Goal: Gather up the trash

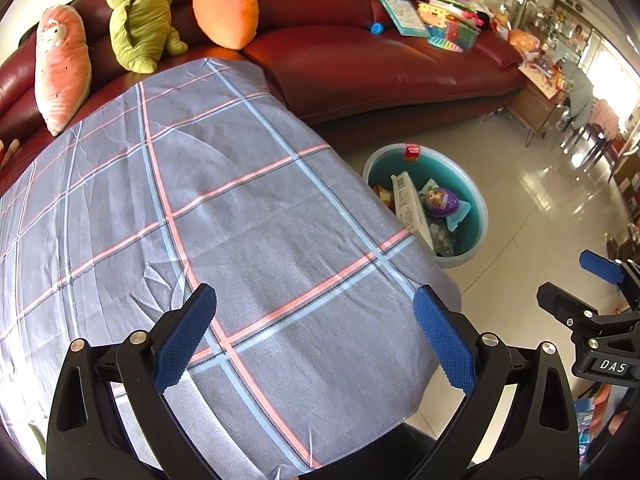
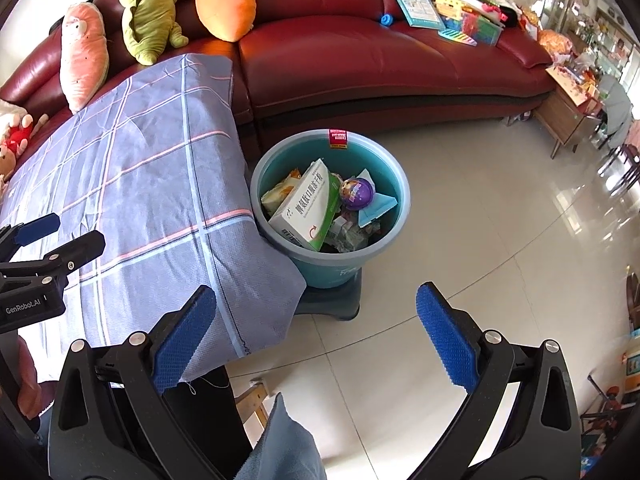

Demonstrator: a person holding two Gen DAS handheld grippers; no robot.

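The checked tablecloth [image 1: 224,208] lies bare ahead of the left gripper [image 1: 316,336], whose jaws stand wide apart. The bin [image 2: 276,160] stands on the floor touching the table's corner, its mouth unobstructed from above. Tiled floor [image 2: 460,240] around the bin lies free. The sofa [image 2: 380,64] blocks the far side.
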